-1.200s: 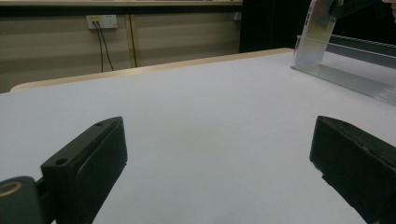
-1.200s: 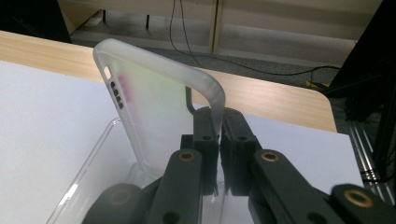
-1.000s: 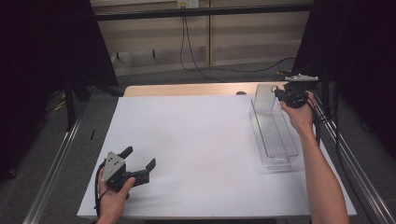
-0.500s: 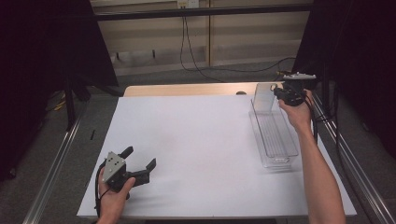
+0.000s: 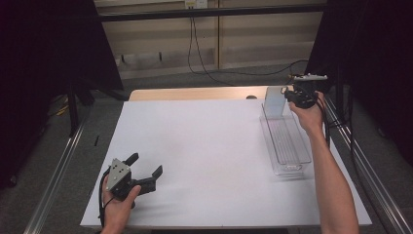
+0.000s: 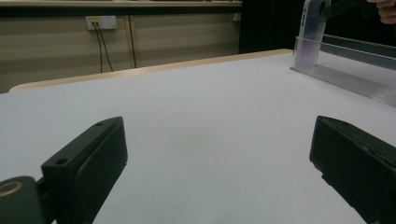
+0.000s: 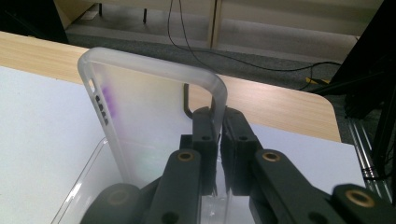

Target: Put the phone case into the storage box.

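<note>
A translucent white phone case [image 7: 154, 116] stands upright with my right gripper [image 7: 218, 116] shut on its right edge. From above, the phone case [image 5: 275, 101] hangs at the far end of a long clear plastic tray [image 5: 285, 141], beside the right gripper [image 5: 292, 95]. My left gripper [image 5: 145, 164] rests on the white table near the front left corner. It is open and its jaws are wide apart with nothing between them [image 6: 219, 158]. Far off in the left gripper view are the case [image 6: 310, 32] and the tray [image 6: 355, 79].
White sheet [image 5: 204, 146] covers the table; a strip of bare wood [image 5: 195, 93] shows at the far edge. Metal rails [image 5: 360, 161] run along both sides. Cables [image 5: 199, 48] hang by the back wall. The tray's clear wall [image 7: 84, 186] lies under the case.
My right gripper has shifted slightly left with the phone case still in it. The left gripper has stayed where it was.
</note>
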`<state>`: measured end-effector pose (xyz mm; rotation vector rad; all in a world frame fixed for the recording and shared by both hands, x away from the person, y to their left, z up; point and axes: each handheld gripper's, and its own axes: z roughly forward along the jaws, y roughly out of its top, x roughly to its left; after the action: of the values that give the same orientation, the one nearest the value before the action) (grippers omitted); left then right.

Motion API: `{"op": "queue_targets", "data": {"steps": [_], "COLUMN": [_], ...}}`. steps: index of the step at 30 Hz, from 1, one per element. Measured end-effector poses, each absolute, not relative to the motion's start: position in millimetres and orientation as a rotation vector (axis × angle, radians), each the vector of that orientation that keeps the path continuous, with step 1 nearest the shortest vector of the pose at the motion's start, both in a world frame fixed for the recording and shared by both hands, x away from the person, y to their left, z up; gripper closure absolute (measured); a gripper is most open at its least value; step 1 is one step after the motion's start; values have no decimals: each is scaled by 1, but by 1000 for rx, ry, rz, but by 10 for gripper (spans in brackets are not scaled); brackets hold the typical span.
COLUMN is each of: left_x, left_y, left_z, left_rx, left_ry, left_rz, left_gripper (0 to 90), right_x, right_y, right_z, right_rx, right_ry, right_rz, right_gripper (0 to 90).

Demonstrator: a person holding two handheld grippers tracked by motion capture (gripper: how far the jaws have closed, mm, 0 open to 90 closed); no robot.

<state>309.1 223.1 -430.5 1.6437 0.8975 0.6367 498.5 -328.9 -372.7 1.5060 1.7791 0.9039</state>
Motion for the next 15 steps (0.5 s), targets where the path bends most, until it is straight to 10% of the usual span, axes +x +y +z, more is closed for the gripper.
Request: {"op": "queue_targets", "data": {"steps": [15], "left_x": [311], "left_y": [222], "left_z": [-431], "left_rx": [1655], "left_ry": [898], "left_rz": [636], "left_gripper": [43], "right_x": [499], "right_y": [-329], "right_z": [-374], "right_rx": [1527], "right_ry": [1768], "right_rz": [924], "right_gripper": [768]}}
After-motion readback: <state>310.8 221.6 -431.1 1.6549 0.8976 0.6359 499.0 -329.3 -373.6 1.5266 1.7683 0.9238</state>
